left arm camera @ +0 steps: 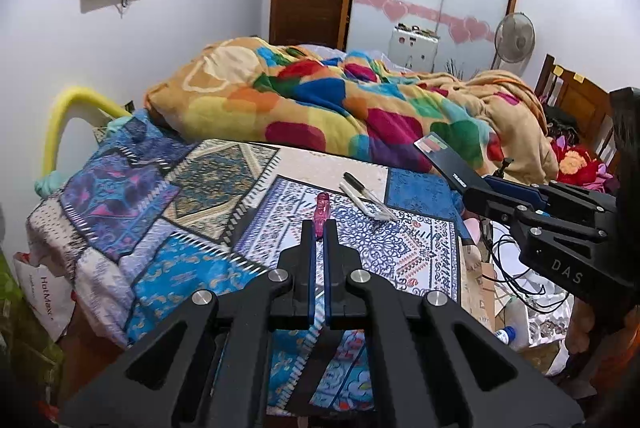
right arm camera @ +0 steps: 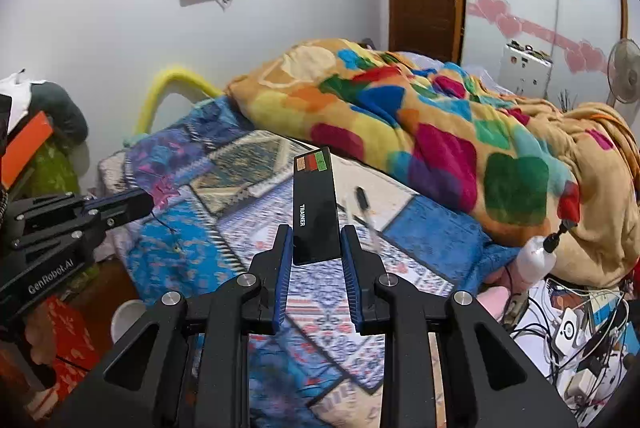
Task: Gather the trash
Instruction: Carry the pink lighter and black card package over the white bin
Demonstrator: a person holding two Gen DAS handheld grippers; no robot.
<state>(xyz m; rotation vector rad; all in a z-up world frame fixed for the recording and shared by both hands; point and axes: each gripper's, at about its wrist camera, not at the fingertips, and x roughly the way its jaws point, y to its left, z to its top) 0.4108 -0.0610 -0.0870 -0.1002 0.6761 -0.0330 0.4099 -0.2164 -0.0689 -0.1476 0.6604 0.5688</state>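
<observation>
My left gripper (left arm camera: 319, 226) is shut on a small pink plastic piece (left arm camera: 321, 209) that sticks out past its tips, above the patchwork quilt (left arm camera: 188, 187). My right gripper (right arm camera: 316, 232) is shut on a flat black box (right arm camera: 314, 216) labelled TRAINER, standing upright between the pads. In the left wrist view the same black box (left arm camera: 442, 159) juts from the right gripper (left arm camera: 466, 189) at the right. In the right wrist view the left gripper (right arm camera: 145, 203) shows at the left, lifted off the bed. A black pen with white sticks (left arm camera: 362, 195) lies on the quilt, the pen (right arm camera: 362, 201) just behind the box.
A colourful fleece blanket (left arm camera: 320, 103) is heaped behind on the bed. A yellow padded rail (left arm camera: 76, 107) stands at the bed's left end. Cables, a bottle (left arm camera: 506, 334) and chargers (right arm camera: 568, 332) clutter the floor on the right; bags (left arm camera: 40, 292) lie on the left. A fan (left arm camera: 514, 37) stands by the wardrobe.
</observation>
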